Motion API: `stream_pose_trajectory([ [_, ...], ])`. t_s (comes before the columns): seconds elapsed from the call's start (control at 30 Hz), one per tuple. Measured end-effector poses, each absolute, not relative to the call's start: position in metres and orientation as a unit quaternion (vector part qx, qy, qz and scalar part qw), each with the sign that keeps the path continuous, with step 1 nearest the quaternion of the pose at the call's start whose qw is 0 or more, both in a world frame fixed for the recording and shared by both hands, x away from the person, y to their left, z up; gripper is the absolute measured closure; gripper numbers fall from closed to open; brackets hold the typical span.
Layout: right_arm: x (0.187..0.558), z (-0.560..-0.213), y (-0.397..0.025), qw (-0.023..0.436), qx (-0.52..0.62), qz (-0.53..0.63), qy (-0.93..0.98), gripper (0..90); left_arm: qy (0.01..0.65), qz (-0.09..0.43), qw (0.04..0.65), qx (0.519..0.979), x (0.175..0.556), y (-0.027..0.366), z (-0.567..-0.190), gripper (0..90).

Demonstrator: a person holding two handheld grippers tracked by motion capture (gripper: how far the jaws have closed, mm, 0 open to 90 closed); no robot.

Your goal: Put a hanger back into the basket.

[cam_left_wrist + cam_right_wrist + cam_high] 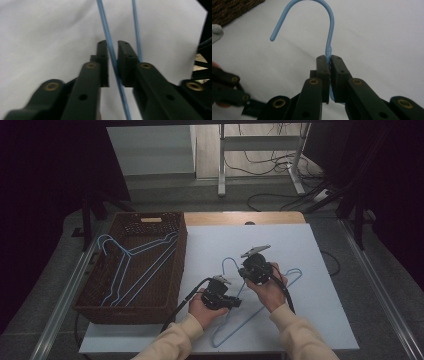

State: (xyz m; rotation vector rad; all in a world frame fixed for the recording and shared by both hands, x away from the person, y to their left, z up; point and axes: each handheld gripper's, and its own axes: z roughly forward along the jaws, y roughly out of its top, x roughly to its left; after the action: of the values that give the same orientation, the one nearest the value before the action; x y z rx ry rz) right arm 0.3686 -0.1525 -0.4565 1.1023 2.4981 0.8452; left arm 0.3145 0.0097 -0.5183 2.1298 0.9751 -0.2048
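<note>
A light-blue wire hanger [298, 271] lies on the white board [320, 245]. My right gripper [244, 270] is shut on the hanger's neck, just below the hook [329, 15]; in the right gripper view the right gripper [330, 58] has its pads pressed against the wire. My left gripper [238, 301] is lower and to the left, at one of the hanger's arms. In the left gripper view the left gripper [112, 45] straddles the blue wire [110, 50] with a narrow gap, so it is open. A second wire [136, 30] runs beside the first.
A brown wicker basket [135, 312] stands at the board's left and holds several blue hangers [125, 265]. Its corner [234, 7] lies beyond the hook. The board's right edge [203, 32] is close by. The table's wooden strip [240, 218] runs along the back.
</note>
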Motion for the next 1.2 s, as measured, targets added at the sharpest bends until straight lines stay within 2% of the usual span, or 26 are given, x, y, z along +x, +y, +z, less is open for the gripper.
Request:
stream_pose_trajectory([
  [0.07, 0.368, -0.455, -0.155, 0.137, 0.384, 0.297, 0.863, 85.5, 0.387, -0.083, 0.388, 0.833, 0.316, 0.011, -0.516, 83.3],
  [0.1, 0.367, -0.451, -0.161, 0.142, 0.386, 0.315, 0.855, 76.3, 0.392, -0.084, 0.393, 0.828, 0.317, 0.013, -0.515, 85.1],
  [0.13, 0.367, -0.451, -0.161, 0.142, 0.386, 0.315, 0.855, 76.3, 0.397, -0.089, 0.399, 0.821, 0.318, 0.016, -0.512, 85.1],
  [0.17, 0.364, -0.446, -0.169, 0.147, 0.391, 0.338, 0.843, 62.7, 0.397, -0.090, 0.408, 0.817, 0.320, 0.022, -0.506, 86.1],
  [0.2, 0.364, -0.446, -0.169, 0.147, 0.391, 0.338, 0.843, 62.7, 0.397, -0.090, 0.408, 0.817, 0.320, 0.022, -0.506, 86.3],
  [0.23, 0.360, -0.440, -0.182, 0.151, 0.394, 0.366, 0.829, 53.0, 0.402, -0.092, 0.416, 0.811, 0.320, 0.026, -0.500, 86.2],
  [0.27, 0.360, -0.440, -0.182, 0.151, 0.394, 0.366, 0.829, 53.0, 0.402, -0.092, 0.416, 0.811, 0.320, 0.026, -0.500, 86.3],
  [0.37, 0.351, -0.431, -0.213, 0.157, 0.405, 0.421, 0.796, 37.9, 0.400, -0.094, 0.435, 0.801, 0.319, 0.034, -0.484, 86.3],
  [0.4, 0.351, -0.431, -0.213, 0.157, 0.405, 0.421, 0.796, 37.9, 0.400, -0.094, 0.435, 0.801, 0.319, 0.034, -0.484, 86.3],
  [0.43, 0.346, -0.430, -0.230, 0.160, 0.409, 0.439, 0.784, 33.9, 0.396, -0.092, 0.440, 0.801, 0.319, 0.036, -0.481, 86.4],
  [0.63, 0.335, -0.431, -0.269, 0.154, 0.431, 0.478, 0.750, 32.3, 0.379, -0.081, 0.454, 0.802, 0.314, 0.045, -0.457, 86.3],
  [0.73, 0.327, -0.432, -0.285, 0.168, 0.427, 0.488, 0.743, 31.8, 0.375, -0.077, 0.464, 0.798, 0.311, 0.051, -0.446, 86.2],
  [1.0, 0.317, -0.434, -0.286, 0.185, 0.395, 0.475, 0.764, 29.2, 0.371, -0.047, 0.501, 0.781, 0.305, 0.086, -0.413, 86.1],
  [1.2, 0.316, -0.444, -0.282, 0.167, 0.388, 0.447, 0.789, 28.4, 0.375, -0.028, 0.525, 0.763, 0.299, 0.122, -0.390, 86.0],
])
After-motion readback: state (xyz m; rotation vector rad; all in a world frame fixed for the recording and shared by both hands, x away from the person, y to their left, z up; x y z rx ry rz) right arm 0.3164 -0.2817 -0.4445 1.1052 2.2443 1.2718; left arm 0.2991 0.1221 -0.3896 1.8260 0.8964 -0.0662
